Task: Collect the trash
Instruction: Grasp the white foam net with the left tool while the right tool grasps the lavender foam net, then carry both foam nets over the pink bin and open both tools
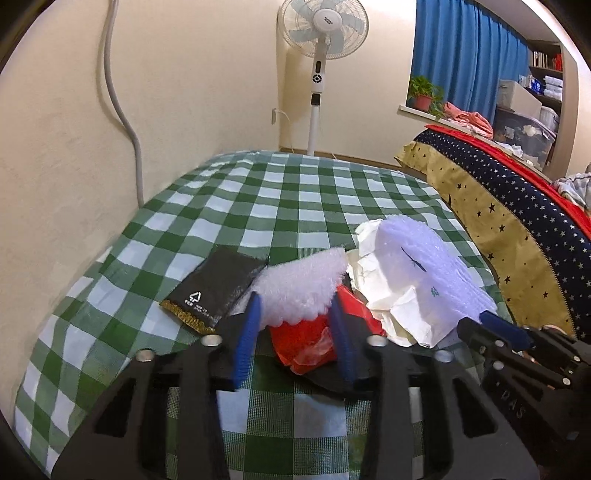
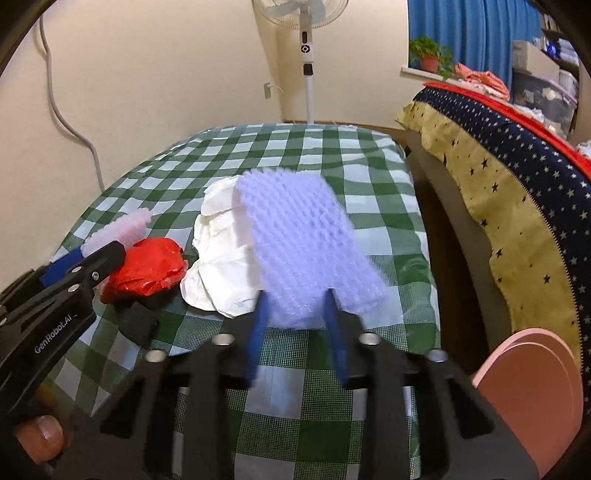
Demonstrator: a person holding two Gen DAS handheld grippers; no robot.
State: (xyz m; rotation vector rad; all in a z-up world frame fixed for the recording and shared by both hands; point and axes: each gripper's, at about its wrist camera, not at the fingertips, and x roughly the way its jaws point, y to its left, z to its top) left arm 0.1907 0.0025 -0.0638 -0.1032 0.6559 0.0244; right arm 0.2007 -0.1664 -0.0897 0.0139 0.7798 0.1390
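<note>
Gripping a piece of pale bubble wrap [image 1: 299, 284], my left claw [image 1: 295, 310] has its blue fingers [image 1: 245, 343] pressed on both sides of the wad; a red plastic bag [image 1: 310, 339] lies crumpled just under and behind it, touching the wrap. My right claw [image 2: 297, 314] is clamped on a second, lavender sheet of bubble wrap [image 2: 306, 251], which stands up between its blue fingers [image 2: 258, 332] and is blurred at the far edge.

Outward from the left claw: at 10 o'clock, a flat black pouch [image 1: 218, 291] with white print and a gold edge lies on the worktop [image 1: 258, 199], just beside the pale wrap. At 2 o'clock, crumpled white paper [image 1: 384, 291] sits against the lavender sheet, with the right claw's tip showing at 3 o'clock.

Outward from the right claw: the white paper sits at 11 o'clock, touching the lavender sheet; the red bag is at 9 o'clock, near the left claw. A thumb [image 2: 44, 432] shows at 8 o'clock.

The worktop carries a green-and-white checked cloth. Beyond it, at 12 o'clock, a standing fan [image 1: 323, 33] stands by the wall. At 2 o'clock, a star-printed cover [image 1: 517, 206] in navy and yellow. Further back, a blue curtain [image 1: 465, 55] and a potted plant [image 1: 424, 94] on a ledge.
</note>
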